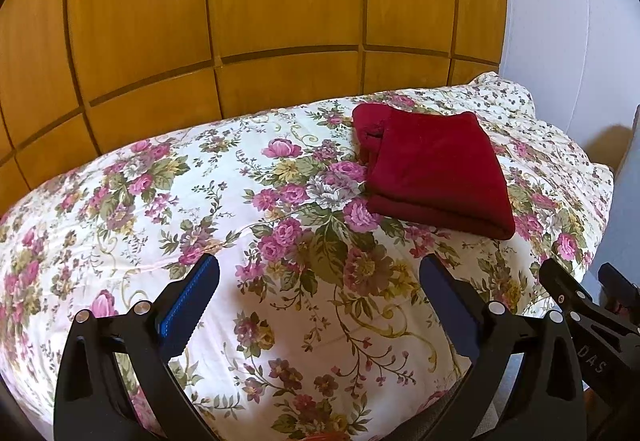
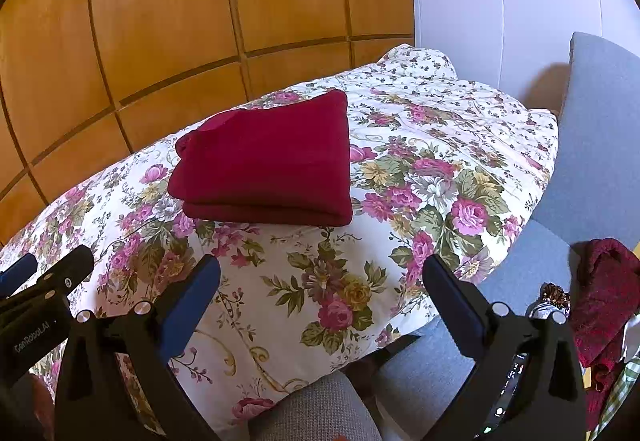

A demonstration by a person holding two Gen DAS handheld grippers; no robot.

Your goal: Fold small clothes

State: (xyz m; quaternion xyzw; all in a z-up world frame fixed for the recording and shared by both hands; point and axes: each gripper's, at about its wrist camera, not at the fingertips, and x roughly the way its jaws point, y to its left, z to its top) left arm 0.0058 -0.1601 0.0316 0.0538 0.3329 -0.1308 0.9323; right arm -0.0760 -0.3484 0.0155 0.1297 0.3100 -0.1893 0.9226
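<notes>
1 dark red garment [image 2: 266, 161] is lying folded into a thick, roughly square stack on the floral quilt [image 2: 400, 201] of the bed, toward the far side near the wooden panelling [image 2: 160, 21], and well apart from both tools. It is looking soft and limp, probably light, with at least 2 layers showing at its near edge (a knit or fleece, I am guessing), so it is likely sagging and unfolding if lifted by 1 corner. Taking it by the doubled near edge, or by 2 opposite sides at once, is seeming the safer hold. The left gripper [image 1: 320, 293] is hovering over the quilt with its fingers [image 1: 200, 289] spread wide and gripping nothing. The right gripper [image 2: 320, 293] is doing the same, wide apart and empty. More dark red cloth [image 2: 608, 281] is sitting crumpled at the right edge on a grey seat [image 2: 520, 253], possibly waiting for folding.
</notes>
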